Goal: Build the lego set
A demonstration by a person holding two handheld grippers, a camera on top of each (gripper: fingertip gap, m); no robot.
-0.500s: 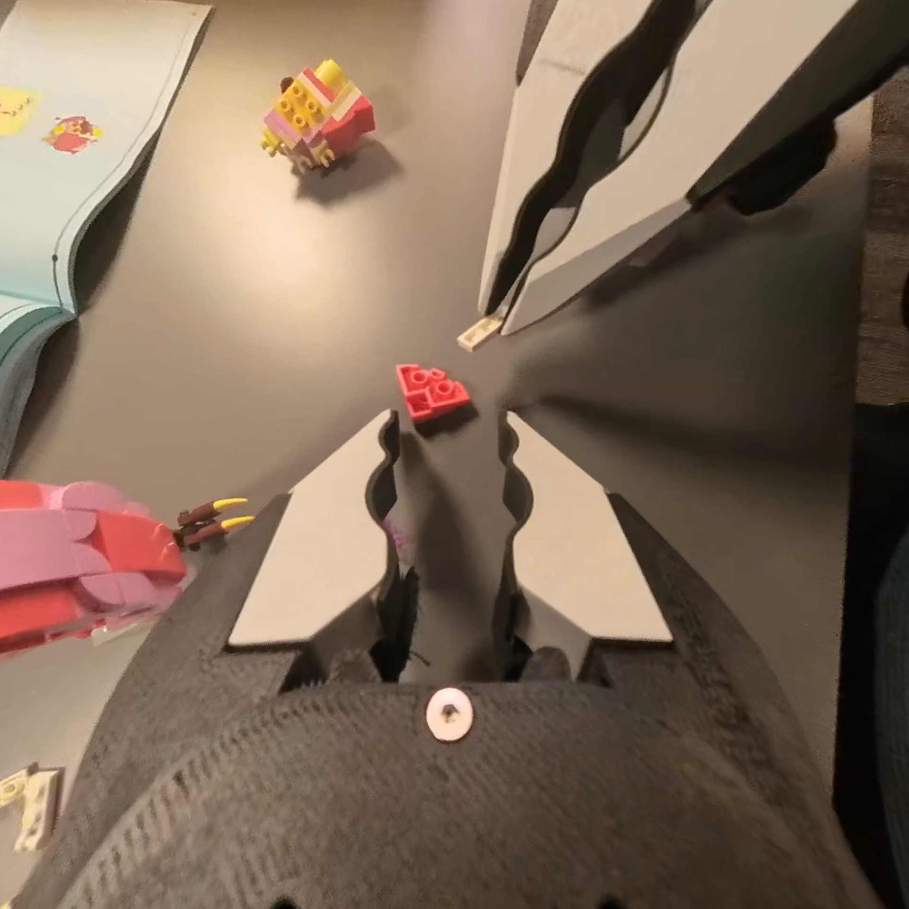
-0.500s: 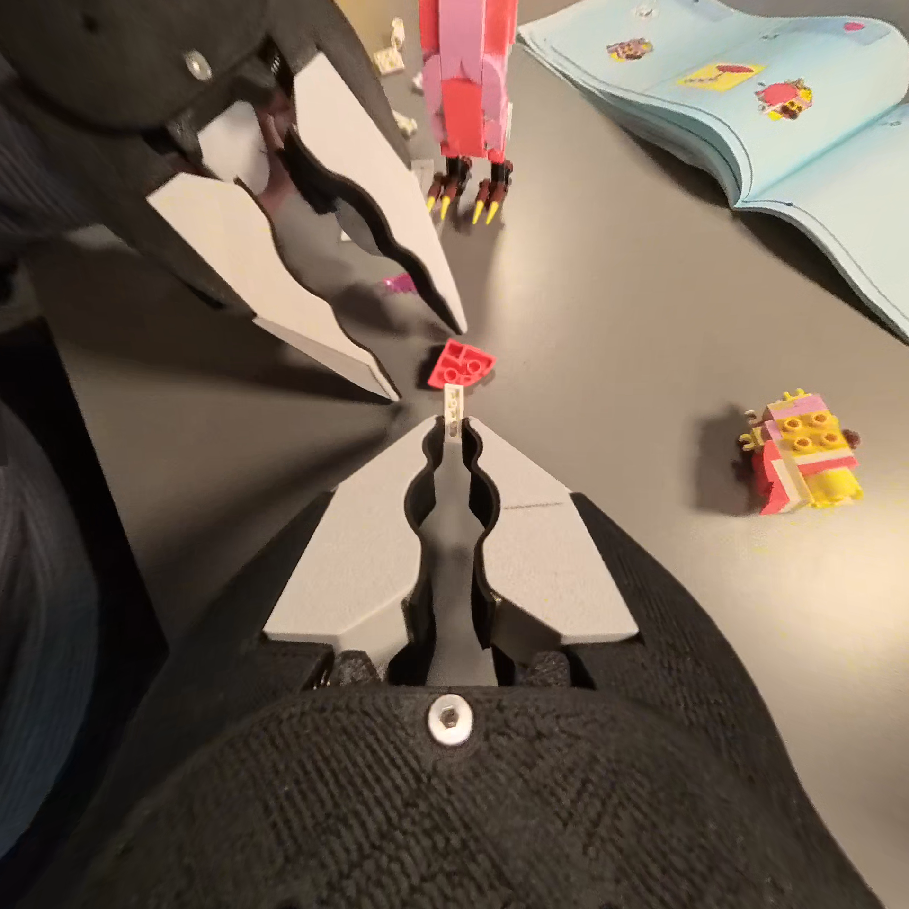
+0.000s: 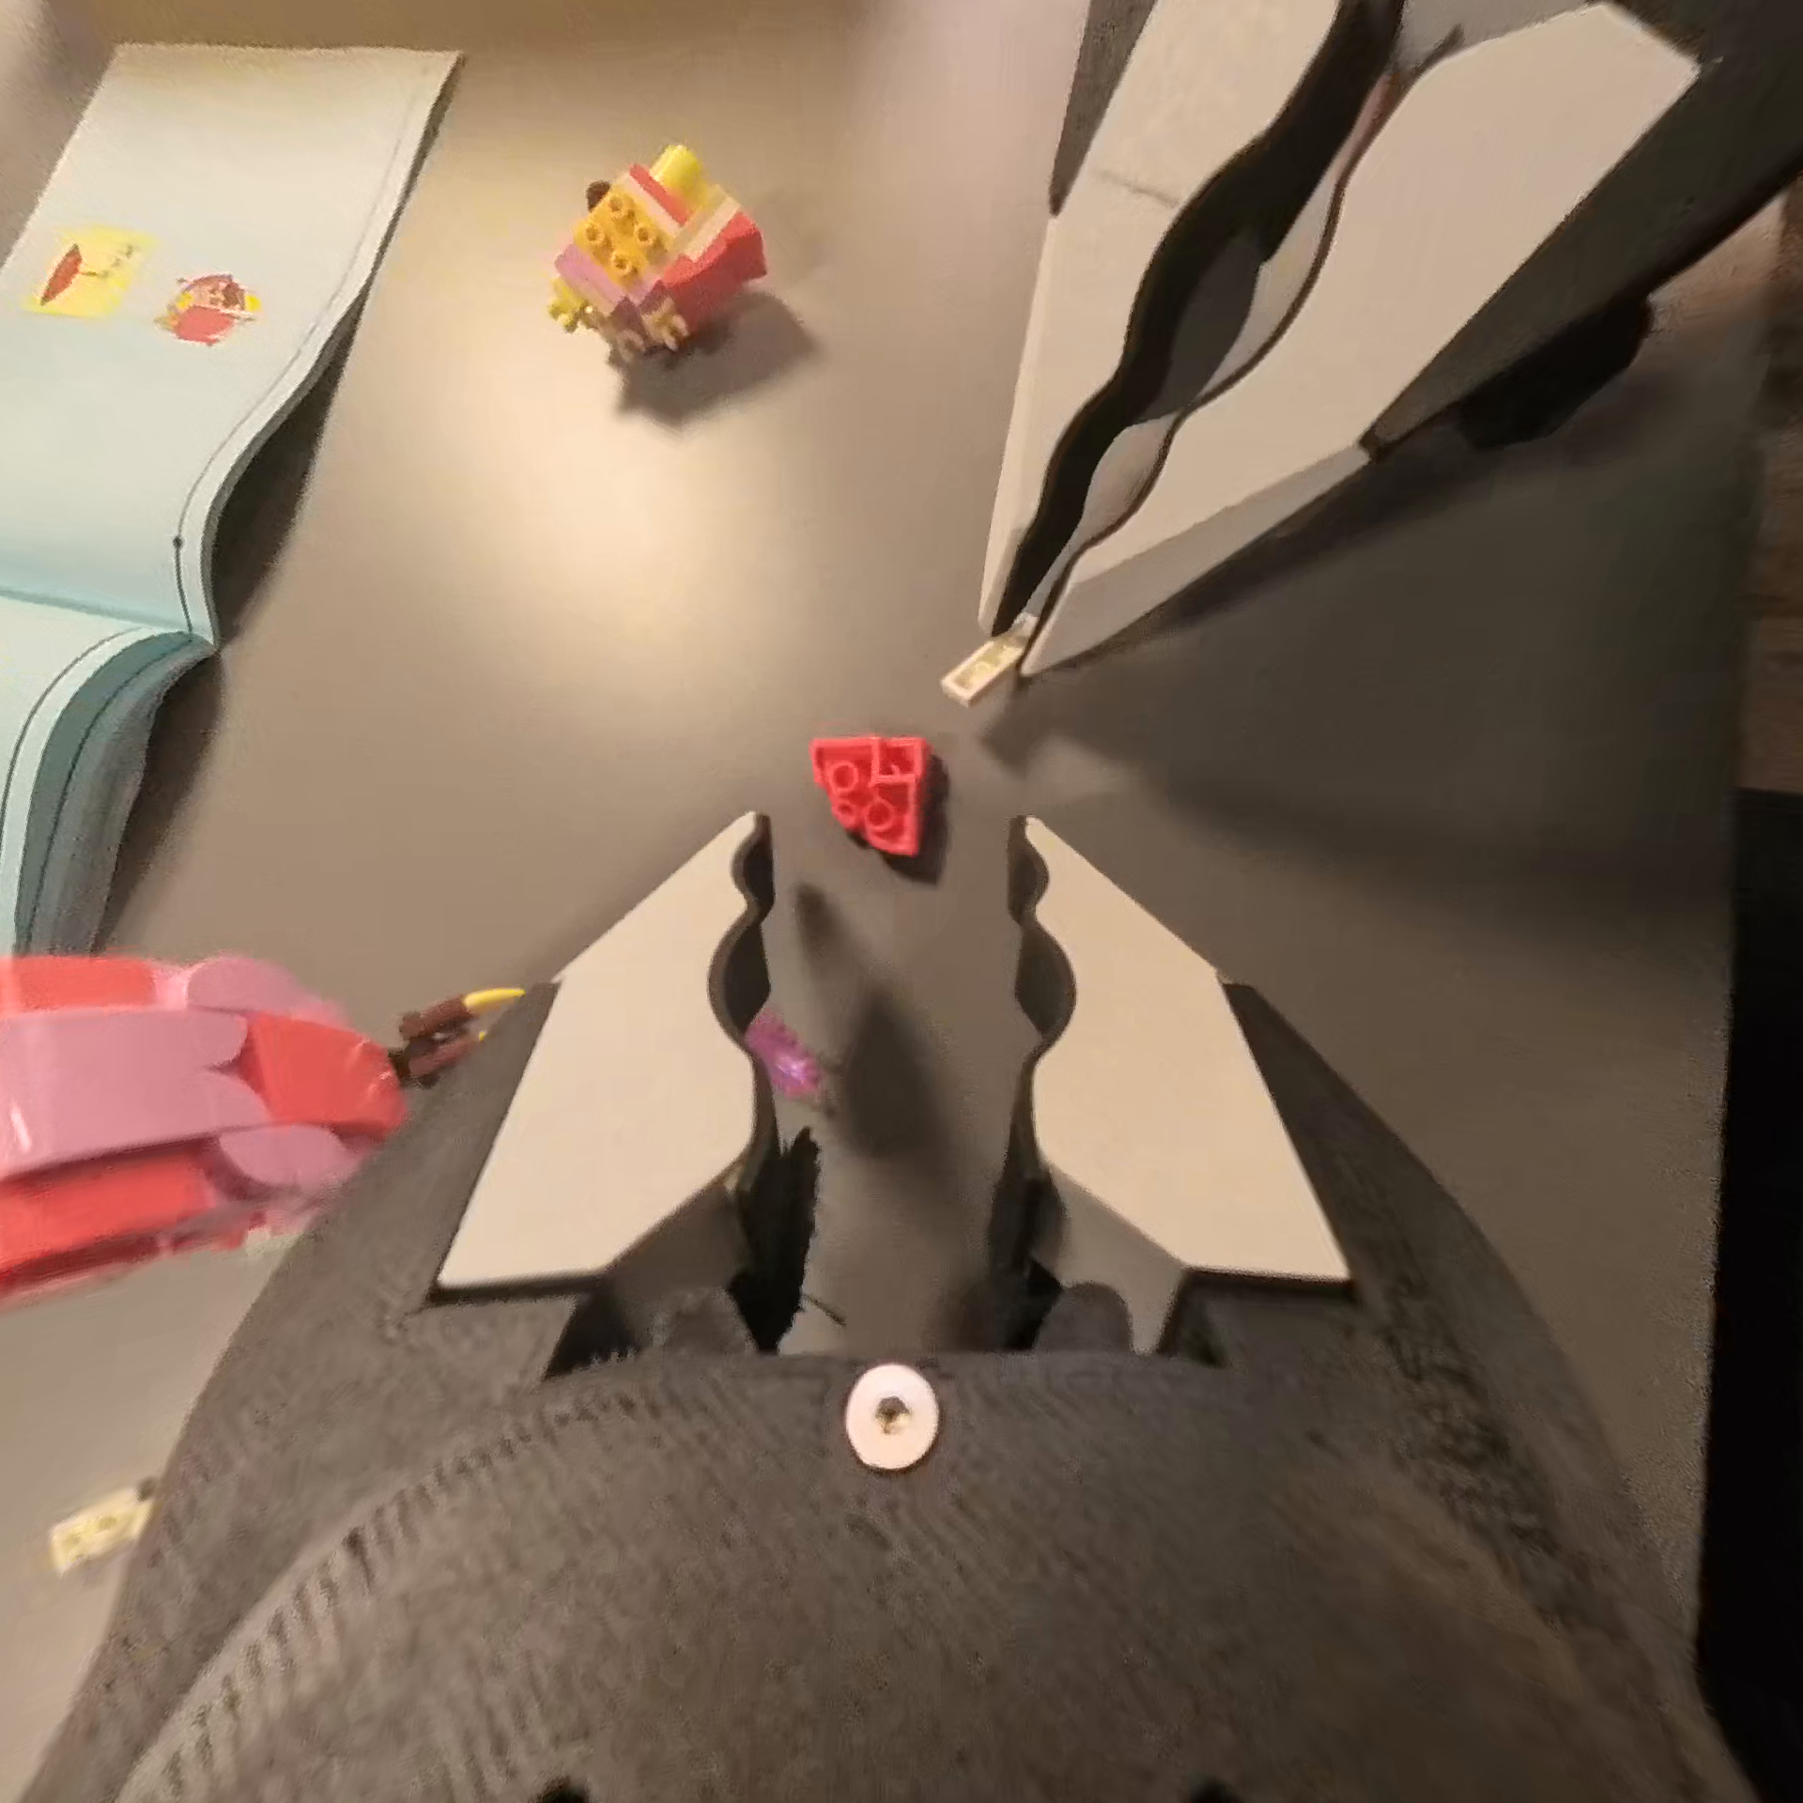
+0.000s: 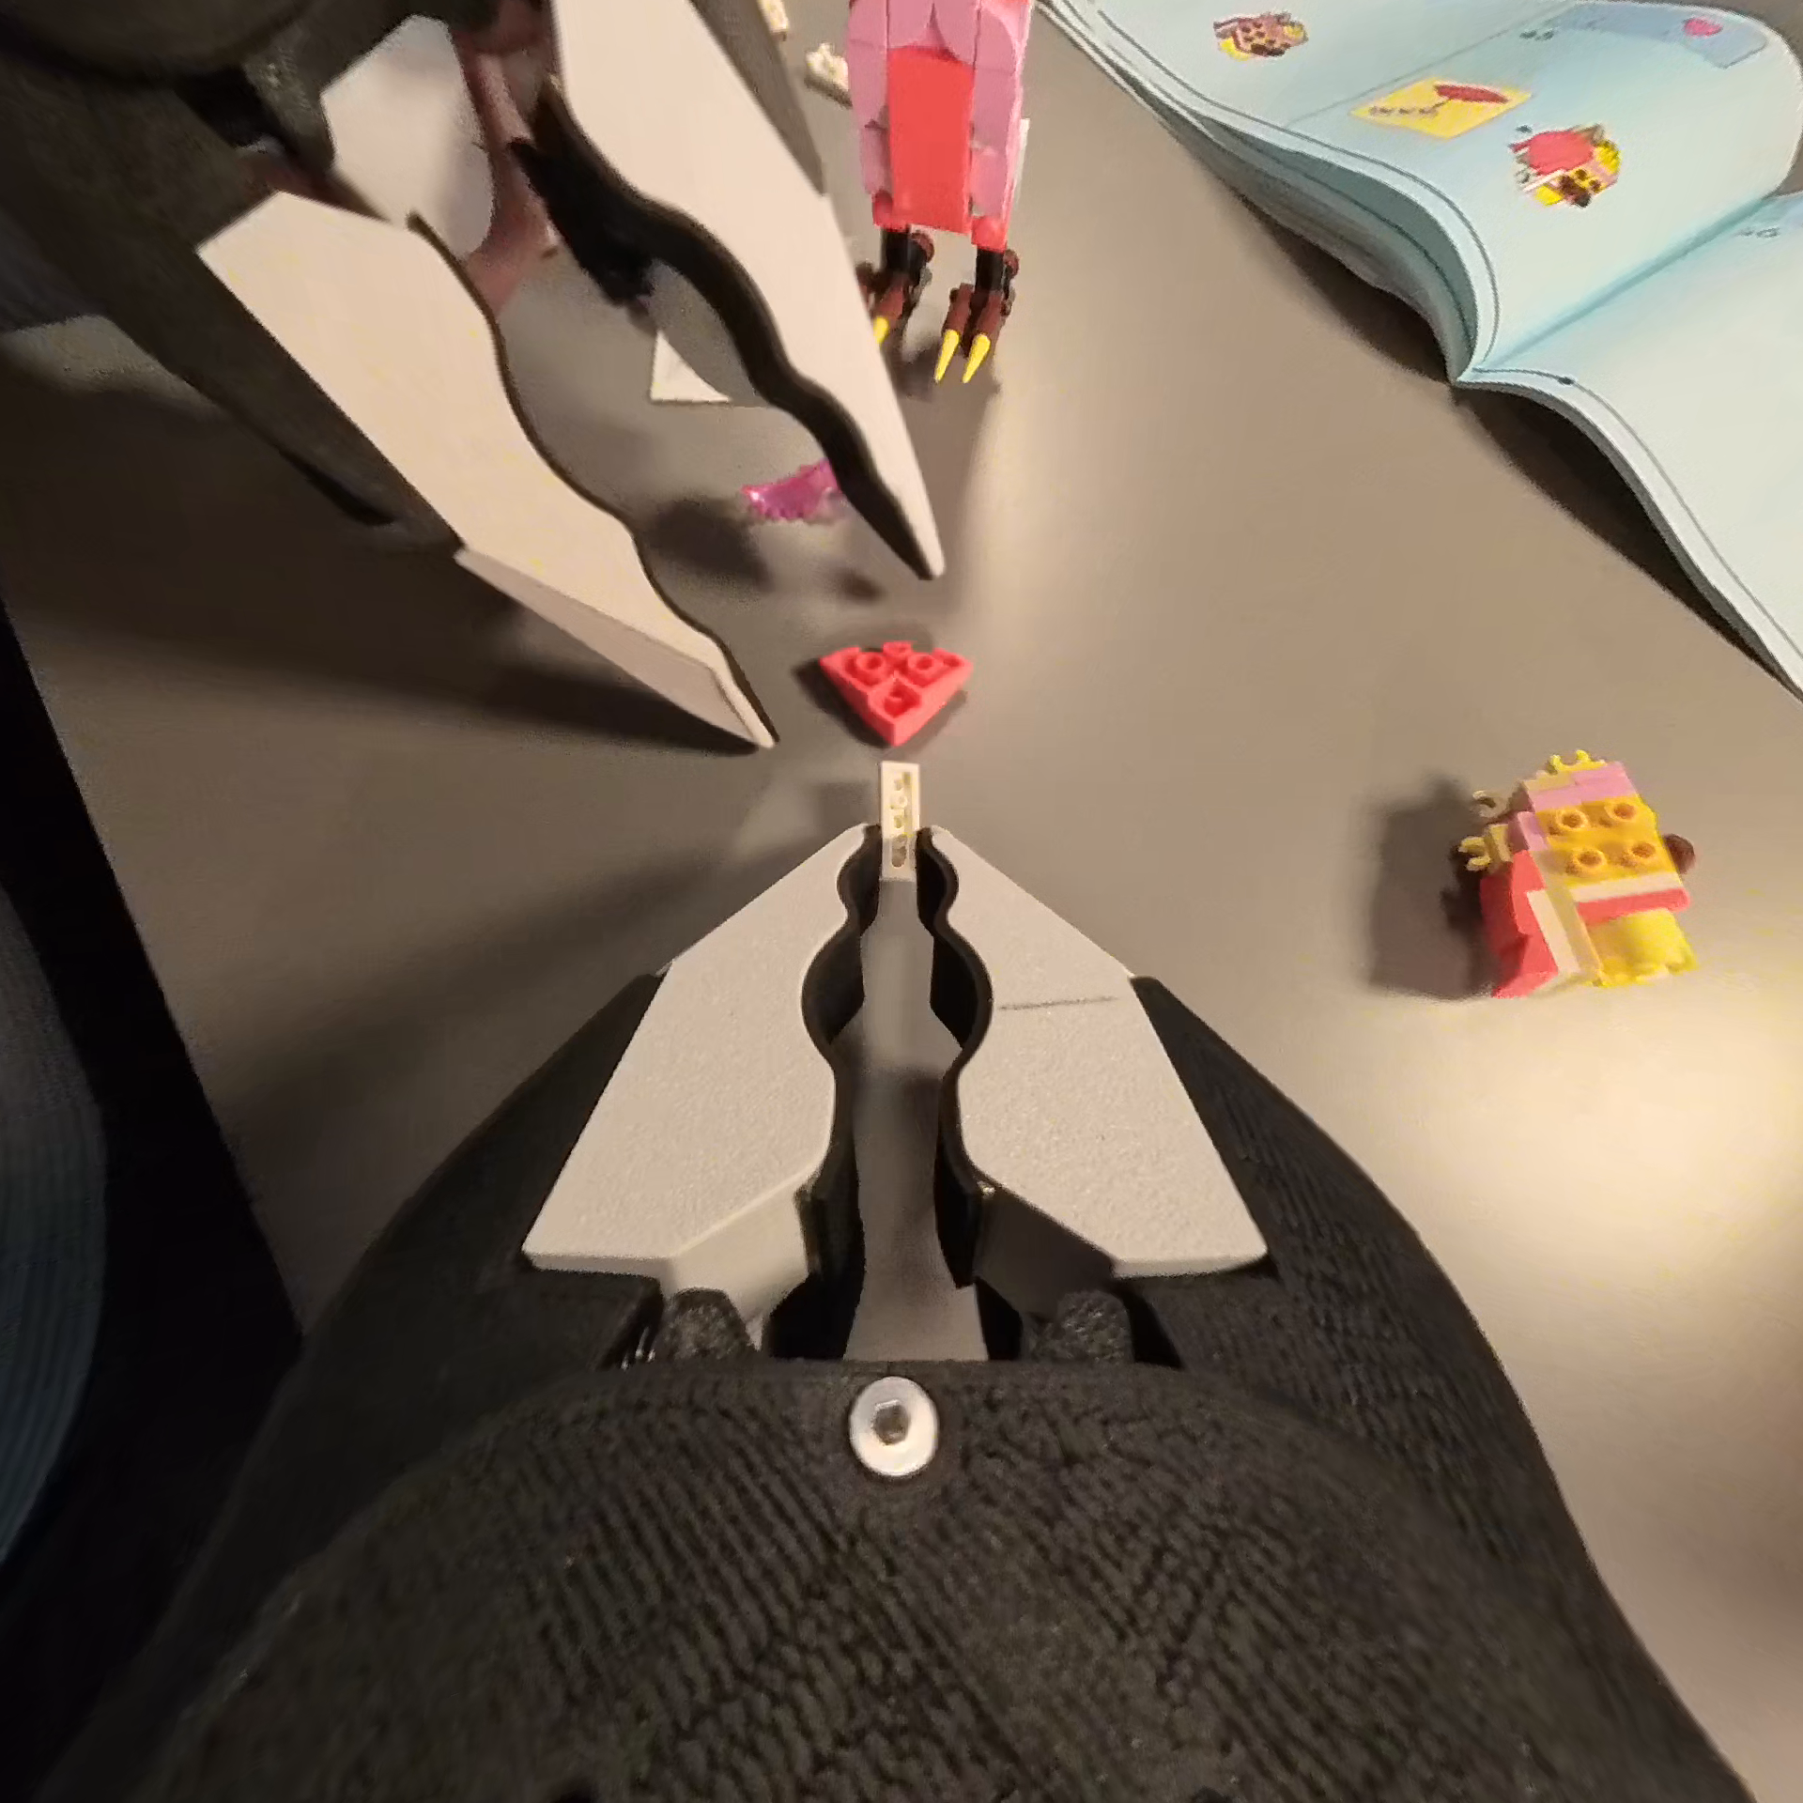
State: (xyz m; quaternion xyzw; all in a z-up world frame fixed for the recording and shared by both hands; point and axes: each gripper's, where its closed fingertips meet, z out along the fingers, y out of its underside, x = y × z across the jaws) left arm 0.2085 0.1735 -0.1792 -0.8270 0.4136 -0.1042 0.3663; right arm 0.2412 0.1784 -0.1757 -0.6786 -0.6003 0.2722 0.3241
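Note:
A small red wedge plate (image 3: 878,792) lies studs up on the dark table, just ahead of my left gripper (image 3: 890,829). That gripper is open and empty, its fingertips on either side of the plate's near corner without touching it. My right gripper (image 4: 898,831) is shut on a thin white plate (image 4: 899,810), which sticks out past its tips toward the red plate (image 4: 896,686). The left wrist view shows the right gripper (image 3: 1015,644) at upper right with the white plate (image 3: 985,671) in its tips. The right wrist view shows the open left gripper (image 4: 849,654).
A pink and red brick bird with yellow claws (image 4: 937,146) stands behind the left gripper. A small yellow, pink and red build (image 4: 1581,878) lies to the side. An open light blue booklet (image 4: 1561,215) lies beyond. A translucent magenta piece (image 4: 790,493) and loose white pieces (image 3: 98,1542) lie about. The grippers' ends are close to 4 centimeters from one another.
My left gripper's fingers have spread wider and moved closer to the red wedge plate. The right gripper still holds the white plate in the same place.

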